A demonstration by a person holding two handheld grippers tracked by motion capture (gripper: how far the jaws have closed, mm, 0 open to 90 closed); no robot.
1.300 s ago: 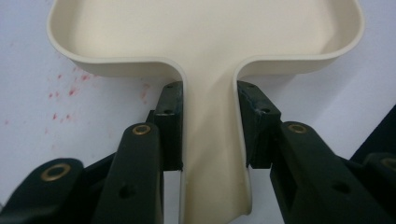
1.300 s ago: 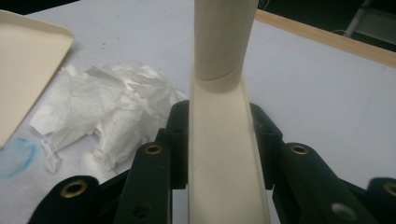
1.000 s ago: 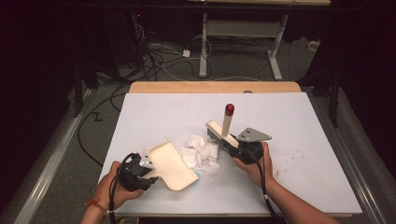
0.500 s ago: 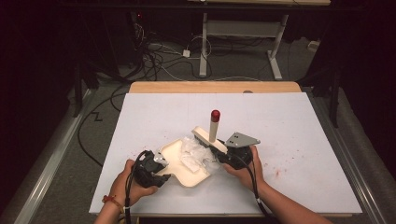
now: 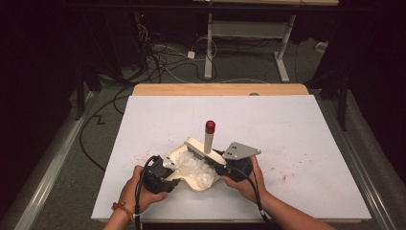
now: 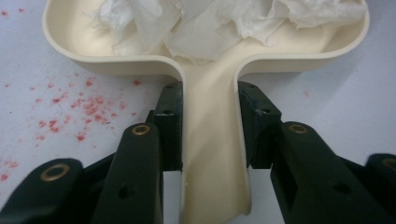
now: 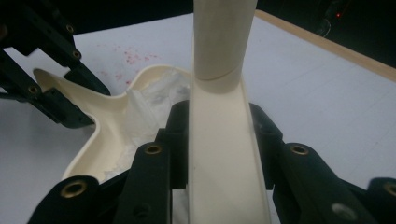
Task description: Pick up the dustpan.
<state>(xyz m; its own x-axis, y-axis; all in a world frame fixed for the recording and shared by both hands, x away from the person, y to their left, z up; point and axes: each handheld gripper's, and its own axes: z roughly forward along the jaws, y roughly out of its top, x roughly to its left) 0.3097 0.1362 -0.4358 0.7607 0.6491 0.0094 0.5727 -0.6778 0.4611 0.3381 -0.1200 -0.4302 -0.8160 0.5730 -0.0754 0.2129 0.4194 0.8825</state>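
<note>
A cream dustpan (image 5: pixel 197 183) lies on the white table top near the front edge, with crumpled white paper (image 5: pixel 191 164) inside it. My left gripper (image 5: pixel 171 168) is shut on the dustpan's handle (image 6: pixel 212 140), and the paper (image 6: pixel 210 23) is piled in the pan ahead of it. My right gripper (image 5: pixel 216 160) is shut on the cream block of a brush (image 7: pixel 224 154). The brush's round handle with a red tip (image 5: pixel 209 127) stands upright. The brush block rests at the pan's far rim against the paper. In the right gripper view the dustpan (image 7: pixel 107 121) and the left gripper (image 7: pixel 46 79) lie to the left.
Red specks (image 6: pixel 70 107) dot the white table top (image 5: pixel 297 124) beside the pan and to the right (image 5: pixel 282 175). A wooden edge (image 5: pixel 220 89) runs along the far side. Cables (image 5: pixel 163 57) and a desk frame (image 5: pixel 249 33) lie on the floor beyond.
The right gripper has swept the brush leftward and nearer, pushing the paper from the table into the dustpan. The left gripper has brought the dustpan rightward to meet it.
</note>
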